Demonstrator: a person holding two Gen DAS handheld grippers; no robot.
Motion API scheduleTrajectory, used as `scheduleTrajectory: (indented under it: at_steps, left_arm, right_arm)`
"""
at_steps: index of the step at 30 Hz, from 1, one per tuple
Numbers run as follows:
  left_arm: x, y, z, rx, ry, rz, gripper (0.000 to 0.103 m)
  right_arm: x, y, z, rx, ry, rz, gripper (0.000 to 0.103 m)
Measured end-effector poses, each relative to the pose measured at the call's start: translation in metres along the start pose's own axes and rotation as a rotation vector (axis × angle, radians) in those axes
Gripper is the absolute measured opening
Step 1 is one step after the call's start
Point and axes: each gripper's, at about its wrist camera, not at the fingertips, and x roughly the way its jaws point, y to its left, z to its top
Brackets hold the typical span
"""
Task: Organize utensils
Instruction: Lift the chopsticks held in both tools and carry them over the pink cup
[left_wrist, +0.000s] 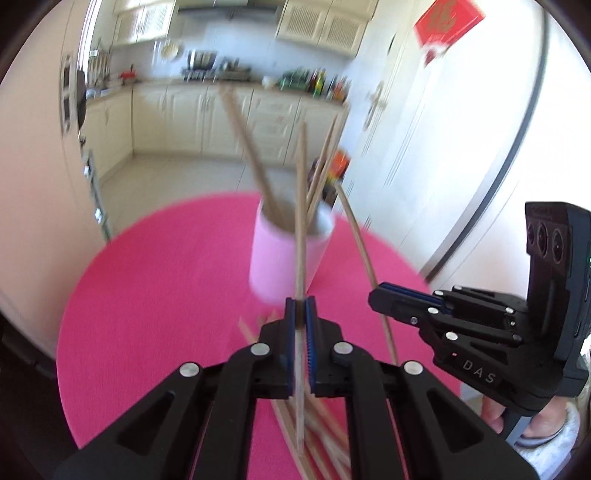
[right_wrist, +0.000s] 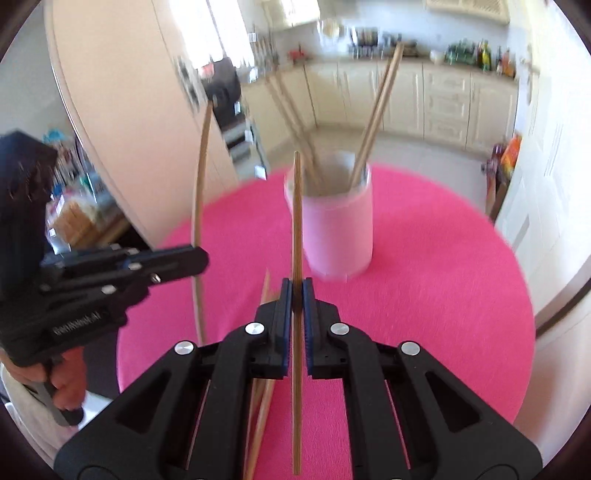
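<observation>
Chopsticks (left_wrist: 301, 206) (right_wrist: 296, 221) stand upright, one clamped in each closed gripper (left_wrist: 300, 314) (right_wrist: 296, 295), with the cup (left_wrist: 286, 254) (right_wrist: 334, 229) at frame centre just beyond both.

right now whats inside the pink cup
Several wooden chopsticks stand leaning inside the pink cup, tops fanned above its rim. Their lower ends and the cup's bottom are hidden by its wall.

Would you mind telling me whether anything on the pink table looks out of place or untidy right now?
Yes: several chopsticks lie loose and crisscrossed on the pink table instead of standing in the pink cup, which already holds a few. The left gripper and right gripper each pinch one chopstick, not yet in the cup.
</observation>
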Motion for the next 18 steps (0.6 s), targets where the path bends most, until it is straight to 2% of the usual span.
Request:
scheduleTrajectory:
  at_steps: [10,13,18]
  left_arm:
    - [-0.007,-0.038,0.051,0.123,-0.282,0.023,0.006]
    - [-0.004,-0.05,0.061,0.156,-0.34,0.06,0.006]
    - [-0.006,-0.057,0.076,0.168,-0.439,0.063,0.006]
  right_arm:
    - [-0.025,-0.016,0.043,0.039,-0.391,-0.001,0.006]
    - [-0.023,-0.024,0.052,0.052,-0.481,-0.017,0.006]
    - [-0.02,-0.029,0.06,0.049,-0.624,-0.05,0.006]
